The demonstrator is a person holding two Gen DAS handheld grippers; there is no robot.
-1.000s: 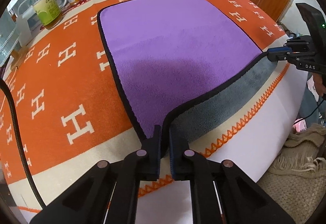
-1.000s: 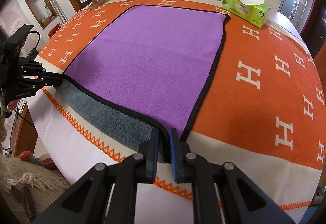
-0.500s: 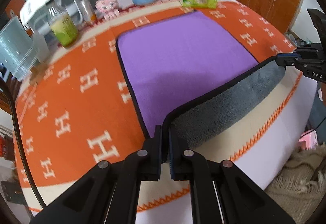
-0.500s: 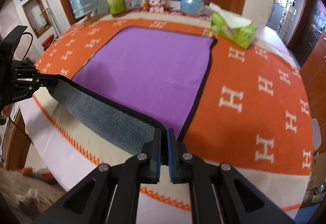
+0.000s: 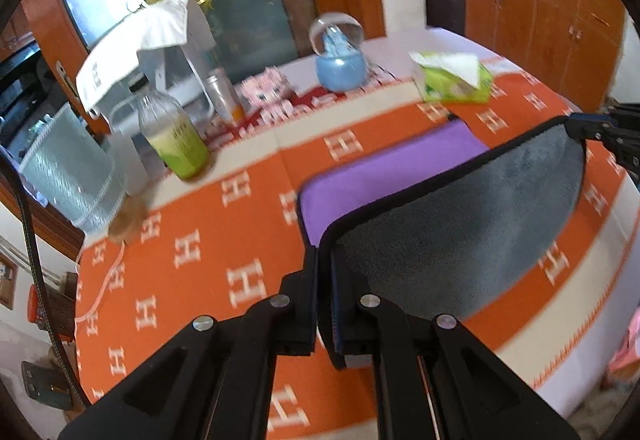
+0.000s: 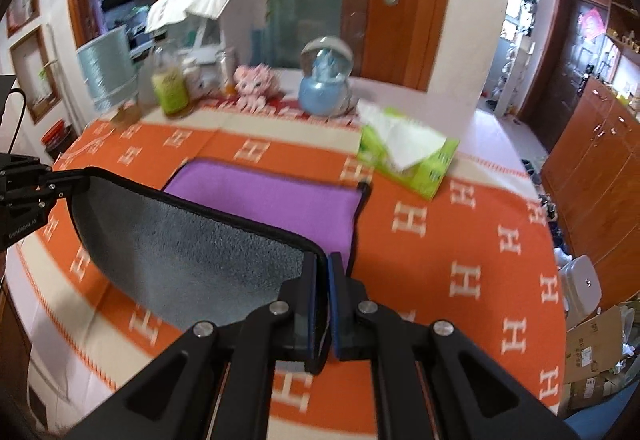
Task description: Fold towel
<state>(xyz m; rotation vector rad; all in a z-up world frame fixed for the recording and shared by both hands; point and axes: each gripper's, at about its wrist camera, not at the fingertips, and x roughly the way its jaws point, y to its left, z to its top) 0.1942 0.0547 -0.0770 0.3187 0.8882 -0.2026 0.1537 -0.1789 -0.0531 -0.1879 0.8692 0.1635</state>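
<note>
Plush towel (image 5: 460, 236), grey nap up, black-piped edge taut between left claw (image 5: 325, 280) and right claw (image 6: 323, 288), both clamped on corners.

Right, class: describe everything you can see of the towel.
The towel is plush, purple on top, grey underneath, with black edging. The left gripper and right gripper each pinch a near corner, so the near part hangs lifted, grey side showing. The far purple part lies flat on the orange tablecloth.
</note>
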